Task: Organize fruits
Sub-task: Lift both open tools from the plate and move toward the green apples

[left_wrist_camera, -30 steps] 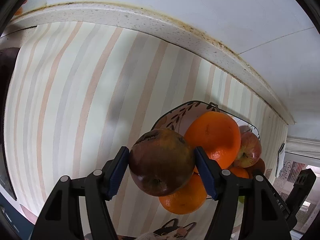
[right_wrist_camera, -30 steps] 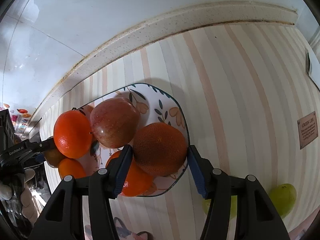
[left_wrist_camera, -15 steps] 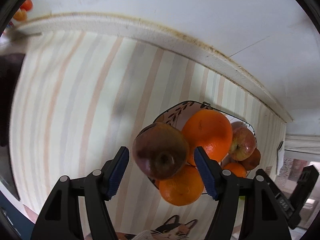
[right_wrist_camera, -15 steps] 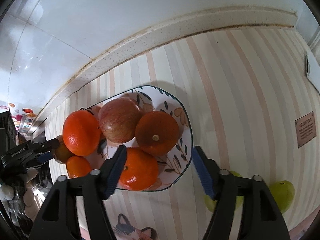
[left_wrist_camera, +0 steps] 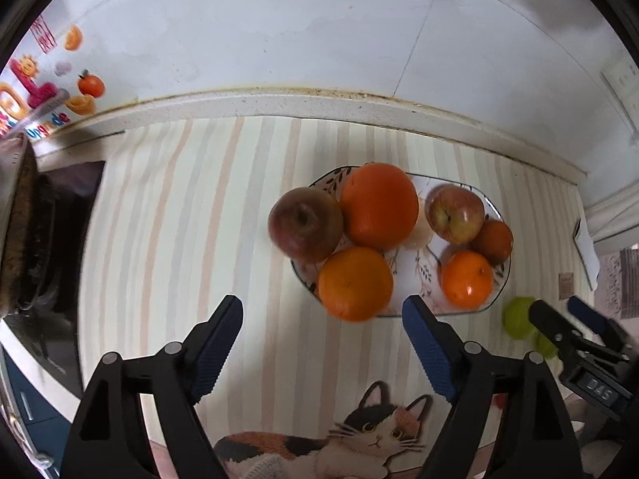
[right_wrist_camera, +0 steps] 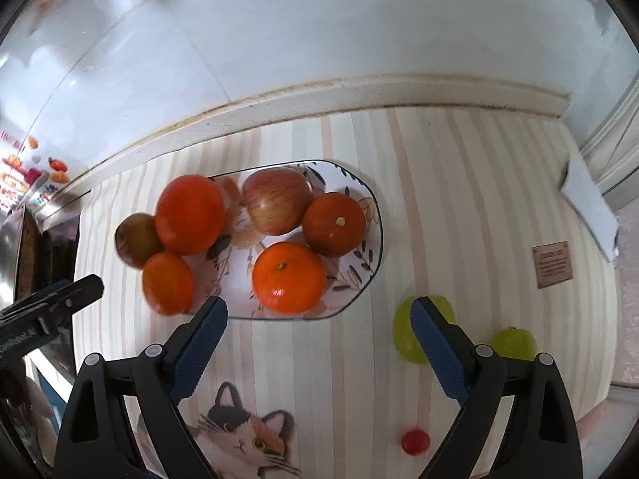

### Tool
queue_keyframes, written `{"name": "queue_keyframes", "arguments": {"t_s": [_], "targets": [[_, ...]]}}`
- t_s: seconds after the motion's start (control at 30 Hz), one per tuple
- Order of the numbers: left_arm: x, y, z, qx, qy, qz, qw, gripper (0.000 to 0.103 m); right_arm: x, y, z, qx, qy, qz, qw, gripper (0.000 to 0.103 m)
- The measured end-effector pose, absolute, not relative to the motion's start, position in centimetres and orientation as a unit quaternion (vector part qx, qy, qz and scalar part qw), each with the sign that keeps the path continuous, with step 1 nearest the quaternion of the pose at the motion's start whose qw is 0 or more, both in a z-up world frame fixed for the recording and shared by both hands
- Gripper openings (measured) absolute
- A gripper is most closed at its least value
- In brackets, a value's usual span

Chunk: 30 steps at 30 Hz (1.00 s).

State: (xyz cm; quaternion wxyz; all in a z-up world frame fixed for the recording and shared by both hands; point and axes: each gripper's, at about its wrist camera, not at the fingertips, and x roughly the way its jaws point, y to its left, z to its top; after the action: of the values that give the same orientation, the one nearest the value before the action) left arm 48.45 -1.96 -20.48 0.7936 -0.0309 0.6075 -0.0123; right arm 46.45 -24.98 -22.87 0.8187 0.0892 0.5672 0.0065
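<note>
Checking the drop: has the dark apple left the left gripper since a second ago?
Yes. The dark apple now rests at the plate's left rim, clear of the just-opened left gripper.

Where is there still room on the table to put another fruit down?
Bare striped cloth lies between the plate and the paper tag, and left of the plate up to the dark stove. The plate is crowded, and green fruits fill the near right corner.

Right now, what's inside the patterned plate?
The plate holds four oranges. There is a red apple, and a darker apple overhangs its left edge. Something pale sits mostly hidden between the fruit; I cannot identify it.
</note>
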Motion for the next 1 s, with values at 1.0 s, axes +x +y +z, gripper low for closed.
{"name": "queue_keyframes", "arguments": {"t_s": [1.0], "targets": [[35.5,-2.7,-9.6,0.004,0.505,-0.053,0.862,0.081,30.4,-21.9,-9.5,0.055,0.447,-0.016,0.893,0.095]]}}
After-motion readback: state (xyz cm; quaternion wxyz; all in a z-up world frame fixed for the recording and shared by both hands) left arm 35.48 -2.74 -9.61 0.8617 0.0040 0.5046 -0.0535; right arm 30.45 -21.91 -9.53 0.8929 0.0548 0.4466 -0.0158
